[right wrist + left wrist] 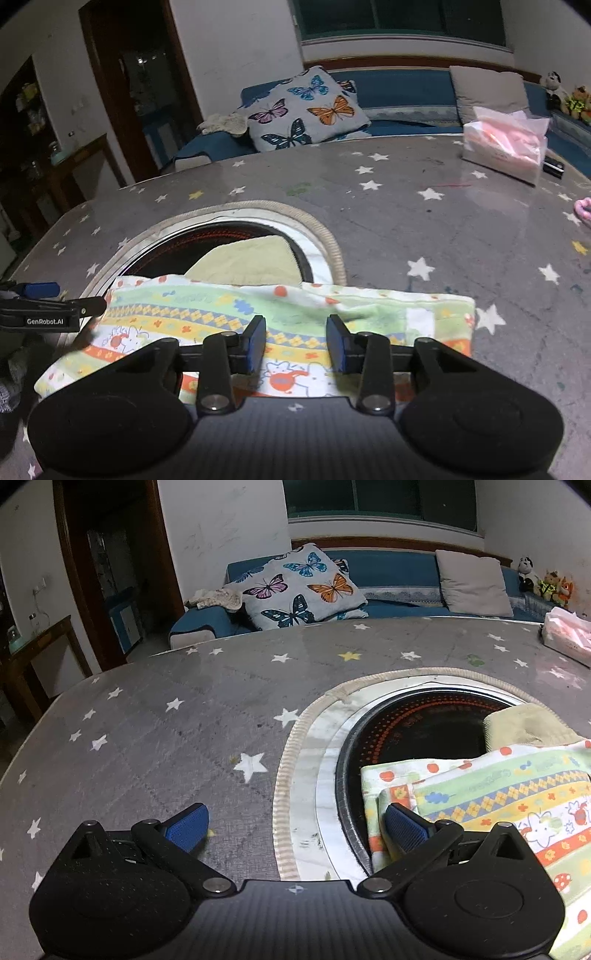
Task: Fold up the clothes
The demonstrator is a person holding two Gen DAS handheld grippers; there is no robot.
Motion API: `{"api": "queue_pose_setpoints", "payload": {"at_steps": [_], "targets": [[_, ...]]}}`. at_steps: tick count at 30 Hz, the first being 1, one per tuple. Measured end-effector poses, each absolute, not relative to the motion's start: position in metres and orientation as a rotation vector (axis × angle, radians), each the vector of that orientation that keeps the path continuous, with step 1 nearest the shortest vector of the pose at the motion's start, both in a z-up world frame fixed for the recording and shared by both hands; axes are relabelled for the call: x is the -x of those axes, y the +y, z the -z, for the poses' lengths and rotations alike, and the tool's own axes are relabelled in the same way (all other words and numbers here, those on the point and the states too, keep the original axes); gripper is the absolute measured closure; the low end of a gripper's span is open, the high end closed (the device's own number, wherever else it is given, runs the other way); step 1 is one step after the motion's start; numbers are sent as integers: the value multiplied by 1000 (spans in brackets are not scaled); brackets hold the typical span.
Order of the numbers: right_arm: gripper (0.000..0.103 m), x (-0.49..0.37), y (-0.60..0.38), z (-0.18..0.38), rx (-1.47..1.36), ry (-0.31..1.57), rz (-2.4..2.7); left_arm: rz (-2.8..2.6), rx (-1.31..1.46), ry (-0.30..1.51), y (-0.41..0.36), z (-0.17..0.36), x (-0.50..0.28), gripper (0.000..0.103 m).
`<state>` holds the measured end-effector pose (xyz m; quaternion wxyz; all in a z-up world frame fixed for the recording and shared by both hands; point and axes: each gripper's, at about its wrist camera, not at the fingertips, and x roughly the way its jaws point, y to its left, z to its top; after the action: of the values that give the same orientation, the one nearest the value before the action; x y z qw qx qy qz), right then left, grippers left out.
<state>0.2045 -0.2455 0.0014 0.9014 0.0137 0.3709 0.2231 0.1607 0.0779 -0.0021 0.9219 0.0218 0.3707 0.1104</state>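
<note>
1. Nearest the lens in the right wrist view is the right gripper [296, 345], a black body with two blue-padded fingers [255, 345] pointing forward and down over the printed cloth [303, 321]. Its jaws stand partly apart with a clear gap between them, and nothing is pinched in that gap; the cloth lies beneath them rather than in their grasp.
2. The printed cloth, the item to be folded, is a pale piece with green, yellow and orange bands and small cartoon animals. It lies as a flattened, already doubled strip near the front of the table [424, 221], its far edge overlapping a round black heating plate [173, 245] set into the tabletop.
3. A second, plain cream cloth [251, 264] lies on the plate, partly tucked under the printed one.
4. The left gripper [297, 825] shows in its own view with its jaws spread wide and empty. One pad [188, 827] hangs over the grey star-patterned table cover, the other [404, 830] sits at the cloth's left end, though contact cannot be confirmed.
5. The placement suggests each gripper is lining up on one part of the strip, probably to take hold for the next fold.
6. Farther back, a pink tissue pack [504, 146] rests near the far right of the table, well apart from the cloth. Beyond it stands a blue sofa [399, 88] with a butterfly cushion [304, 109].
</note>
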Motion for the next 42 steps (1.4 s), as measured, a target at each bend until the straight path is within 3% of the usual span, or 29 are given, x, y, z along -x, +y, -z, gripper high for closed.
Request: {"api": "queue_pose_setpoints", "payload": {"at_steps": [15,23,42], "targets": [[66,-200,-194,0,105,748,-497,-209,-42,751,76,-9,-156,0],[58,-152,-173,-16,184,686,-634,-208,43,728,93,-25,-147,0],[57,-68,-101,-8,439,580,-913,-91,209,775,95,-25,-125,1]]}}
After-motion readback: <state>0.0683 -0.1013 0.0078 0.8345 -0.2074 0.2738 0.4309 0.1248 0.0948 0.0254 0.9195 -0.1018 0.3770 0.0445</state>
